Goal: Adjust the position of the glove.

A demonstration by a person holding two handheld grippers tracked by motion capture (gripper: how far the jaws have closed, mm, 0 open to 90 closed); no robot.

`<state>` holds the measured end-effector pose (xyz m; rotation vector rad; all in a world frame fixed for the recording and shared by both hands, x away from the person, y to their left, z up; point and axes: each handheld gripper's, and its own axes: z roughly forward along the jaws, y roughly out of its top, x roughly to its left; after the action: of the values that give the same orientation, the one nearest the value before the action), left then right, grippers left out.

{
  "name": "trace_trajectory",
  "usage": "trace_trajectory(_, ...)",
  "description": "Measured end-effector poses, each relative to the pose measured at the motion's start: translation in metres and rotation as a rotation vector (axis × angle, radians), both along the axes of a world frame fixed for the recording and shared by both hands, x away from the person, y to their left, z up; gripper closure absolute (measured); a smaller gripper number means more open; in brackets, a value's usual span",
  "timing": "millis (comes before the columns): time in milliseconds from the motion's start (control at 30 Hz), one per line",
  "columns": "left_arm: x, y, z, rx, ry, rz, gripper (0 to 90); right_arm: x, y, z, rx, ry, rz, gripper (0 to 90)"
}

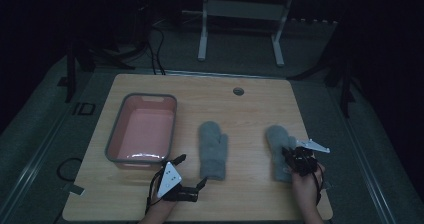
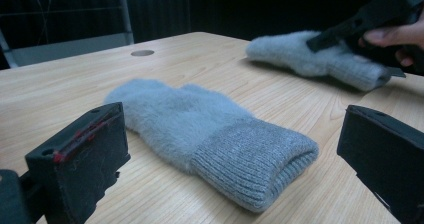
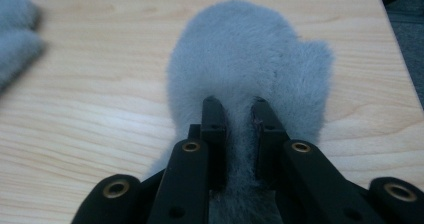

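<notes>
Two grey fuzzy mittens lie flat on the wooden table (image 1: 250,109). The left mitten (image 1: 213,149) has its knit cuff toward me. My left gripper (image 1: 191,170) stands open just short of that cuff, and in the left gripper view the cuff (image 2: 255,169) lies between and ahead of the wide-apart jaws (image 2: 235,139). My right gripper (image 1: 288,156) sits on the right mitten (image 1: 276,144). In the right gripper view its jaws (image 3: 237,106) are nearly together with a ridge of the mitten's fur (image 3: 250,69) pinched between them.
A pink bin with a grey rim (image 1: 115,134) stands on the table's left half, beside the left mitten. A round cable hole (image 1: 238,91) is near the far edge. A white frame (image 1: 240,14) stands on the floor beyond the table.
</notes>
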<state>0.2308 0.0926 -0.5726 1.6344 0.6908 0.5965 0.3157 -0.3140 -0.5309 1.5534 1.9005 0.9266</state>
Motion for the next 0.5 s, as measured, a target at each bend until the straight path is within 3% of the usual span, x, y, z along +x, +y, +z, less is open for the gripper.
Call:
trace_trajectory(200,0.0,0.001,0.0,-0.003,0.005,0.003,0.3,0.007,-0.001,-0.015,-0.039,0.023,0.011,75.7)
trace_trajectory(400,0.0,0.0,0.0,-0.004,-0.001,0.002,0.3,0.009,-0.003,-0.018,-0.032,0.032,0.026,73.0)
trace_trajectory(500,0.0,0.001,0.0,-0.004,-0.001,0.003,0.3,0.011,-0.005,-0.018,-0.027,0.048,0.042,66.8)
